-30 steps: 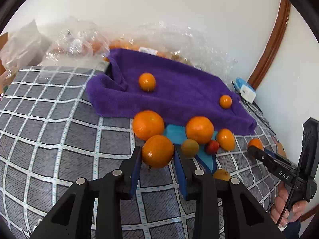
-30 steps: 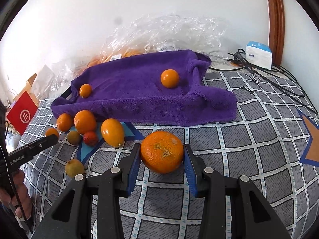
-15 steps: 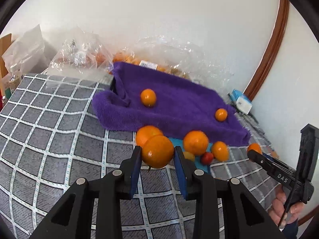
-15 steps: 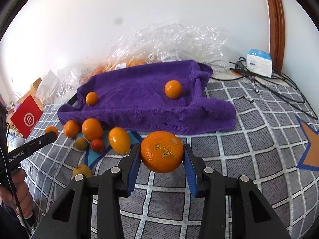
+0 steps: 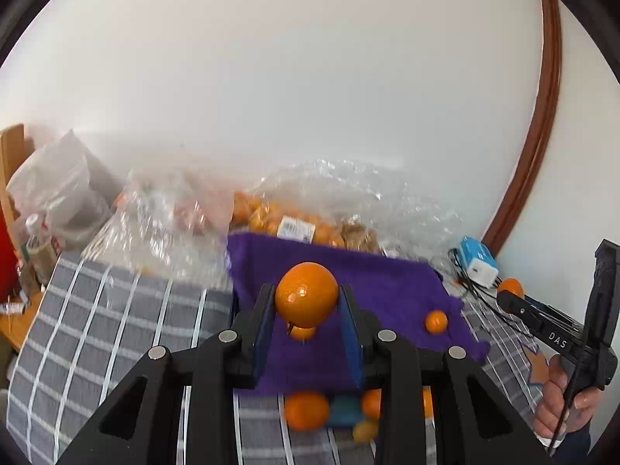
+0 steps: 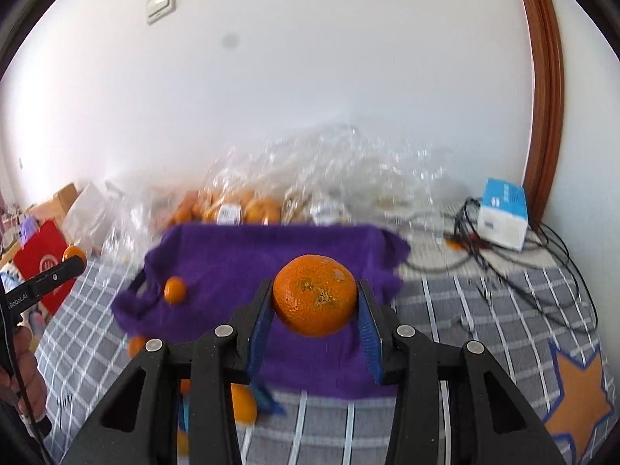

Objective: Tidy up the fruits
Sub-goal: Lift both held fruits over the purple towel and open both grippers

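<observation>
My left gripper [image 5: 306, 302] is shut on a smooth orange [image 5: 306, 293] and holds it in the air over the purple towel [image 5: 391, 290]. My right gripper [image 6: 314, 302] is shut on a larger speckled orange [image 6: 314, 300], also raised over the towel [image 6: 240, 255]. Small oranges lie on the towel: one [image 5: 436, 321] at the right, one [image 5: 301, 332] partly hidden behind my held orange, and one [image 6: 174, 289] in the right wrist view. Several loose fruits [image 5: 306, 410] lie on the checked cloth in front of the towel.
Clear plastic bags of oranges [image 5: 286, 221] stand behind the towel against the white wall. A blue-white box with cables [image 6: 503, 213] lies at the right. A red bag [image 6: 42, 259] and clutter are at the left. An orange star mark [image 6: 573, 391] is on the cloth.
Both grippers have risen from the checked cloth and moved forward over the purple towel, each still holding its orange. The loose fruits have dropped to the lower edge of both views.
</observation>
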`<control>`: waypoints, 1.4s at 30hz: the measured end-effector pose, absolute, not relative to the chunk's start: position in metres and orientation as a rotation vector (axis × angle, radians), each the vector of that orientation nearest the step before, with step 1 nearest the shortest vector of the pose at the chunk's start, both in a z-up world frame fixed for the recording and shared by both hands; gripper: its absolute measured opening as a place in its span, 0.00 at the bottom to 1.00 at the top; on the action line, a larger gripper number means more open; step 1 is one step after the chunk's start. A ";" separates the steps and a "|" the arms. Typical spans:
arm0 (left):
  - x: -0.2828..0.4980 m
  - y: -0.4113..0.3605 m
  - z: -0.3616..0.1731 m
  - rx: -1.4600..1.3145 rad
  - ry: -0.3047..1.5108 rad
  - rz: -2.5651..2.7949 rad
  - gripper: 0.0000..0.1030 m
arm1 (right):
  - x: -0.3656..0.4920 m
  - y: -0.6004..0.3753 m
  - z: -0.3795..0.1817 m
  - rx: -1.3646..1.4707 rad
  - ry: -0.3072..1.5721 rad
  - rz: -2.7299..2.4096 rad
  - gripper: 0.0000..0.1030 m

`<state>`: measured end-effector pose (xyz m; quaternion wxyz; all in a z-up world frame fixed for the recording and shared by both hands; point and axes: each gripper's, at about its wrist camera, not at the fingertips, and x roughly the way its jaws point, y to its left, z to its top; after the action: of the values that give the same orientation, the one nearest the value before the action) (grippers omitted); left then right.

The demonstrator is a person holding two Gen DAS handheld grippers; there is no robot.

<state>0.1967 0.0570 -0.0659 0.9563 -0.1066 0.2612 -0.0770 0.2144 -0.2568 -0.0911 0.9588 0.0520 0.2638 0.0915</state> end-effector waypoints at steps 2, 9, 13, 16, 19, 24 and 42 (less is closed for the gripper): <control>0.208 0.056 -0.064 -0.206 0.509 -0.139 0.30 | 0.228 -0.255 -0.089 0.110 0.528 0.191 0.40; 0.243 0.065 -0.109 -0.279 0.589 -0.132 0.30 | 0.252 -0.255 -0.130 0.141 0.579 0.163 0.40; 0.247 0.069 -0.125 -0.273 0.630 -0.117 0.30 | 0.260 -0.256 -0.149 0.120 0.651 0.164 0.40; 0.246 0.072 -0.127 -0.276 0.648 -0.121 0.30 | 0.261 -0.257 -0.154 0.118 0.674 0.178 0.40; 0.245 0.071 -0.128 -0.272 0.663 -0.112 0.30 | 0.261 -0.256 -0.158 0.107 0.691 0.188 0.40; 0.249 0.064 -0.135 -0.265 0.701 -0.114 0.30 | 0.266 -0.256 -0.167 0.125 0.737 0.209 0.40; 0.255 0.042 -0.149 -0.170 0.777 -0.070 0.30 | 0.268 -0.246 -0.179 0.068 0.769 0.171 0.42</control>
<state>0.2545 0.0416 -0.1493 0.9214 -0.0827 0.3783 -0.0342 0.2683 -0.2463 -0.1789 0.9228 0.0333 0.3747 0.0831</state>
